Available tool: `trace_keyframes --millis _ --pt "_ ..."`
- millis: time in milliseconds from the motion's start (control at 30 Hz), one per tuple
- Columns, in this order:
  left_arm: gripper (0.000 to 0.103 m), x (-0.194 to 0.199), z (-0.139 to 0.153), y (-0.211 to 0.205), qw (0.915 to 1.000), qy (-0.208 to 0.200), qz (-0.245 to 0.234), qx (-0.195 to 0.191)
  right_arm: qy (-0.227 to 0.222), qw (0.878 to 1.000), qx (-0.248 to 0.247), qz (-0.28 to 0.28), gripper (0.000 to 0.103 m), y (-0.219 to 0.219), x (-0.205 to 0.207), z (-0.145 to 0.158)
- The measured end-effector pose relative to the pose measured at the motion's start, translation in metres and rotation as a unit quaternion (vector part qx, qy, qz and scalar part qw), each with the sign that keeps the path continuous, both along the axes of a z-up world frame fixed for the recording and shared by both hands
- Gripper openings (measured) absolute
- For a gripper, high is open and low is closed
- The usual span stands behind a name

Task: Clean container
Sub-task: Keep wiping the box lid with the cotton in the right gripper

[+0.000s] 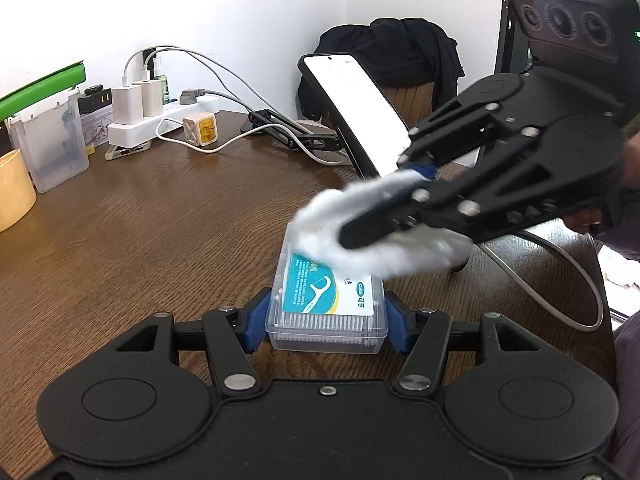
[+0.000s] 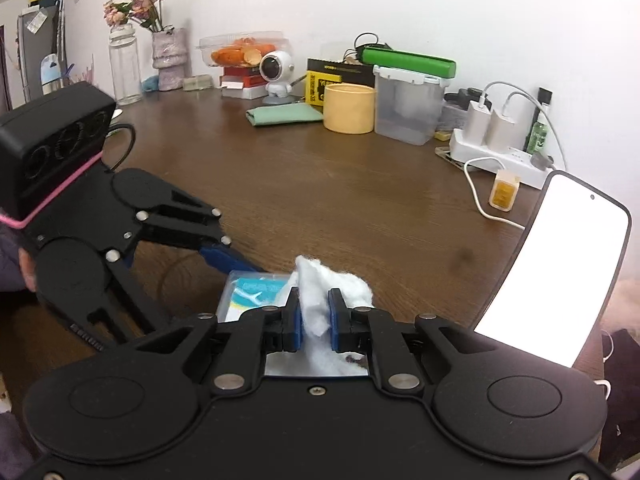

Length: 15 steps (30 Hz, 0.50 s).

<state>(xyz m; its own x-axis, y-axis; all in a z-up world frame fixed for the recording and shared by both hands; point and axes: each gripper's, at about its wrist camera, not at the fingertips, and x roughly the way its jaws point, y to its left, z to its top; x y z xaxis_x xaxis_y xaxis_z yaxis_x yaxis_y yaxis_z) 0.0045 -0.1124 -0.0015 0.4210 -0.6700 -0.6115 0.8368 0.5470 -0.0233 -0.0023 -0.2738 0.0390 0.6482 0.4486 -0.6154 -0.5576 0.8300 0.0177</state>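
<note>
- Pinching the box (image 1: 327,312) at lower centre, the left gripper (image 1: 326,320) could have let it skid under wiping pressure.
- Clamped on the wad (image 2: 320,300), the right gripper (image 2: 314,314) risked shedding fibres or dropping it.

White wad (image 1: 360,236), teal-labelled clear box (image 1: 326,308)

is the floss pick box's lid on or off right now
On. The box sits shut on the table, label on top, left gripper clamping it, right gripper wiping with a wad.
</note>
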Motion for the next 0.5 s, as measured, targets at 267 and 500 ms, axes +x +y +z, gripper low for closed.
trace_keyframes --millis 267,500 --pt "0.057 -0.001 0.0 0.001 1.0 0.0 0.0 -0.001 -0.014 1.0 -0.002 0.011 0.013 0.014 0.002 -0.001" --pt "0.057 -0.001 0.0 0.001 1.0 0.002 -0.001 -0.002 0.005 1.0 0.004 0.01 0.013 -0.001 -0.004 0.001"
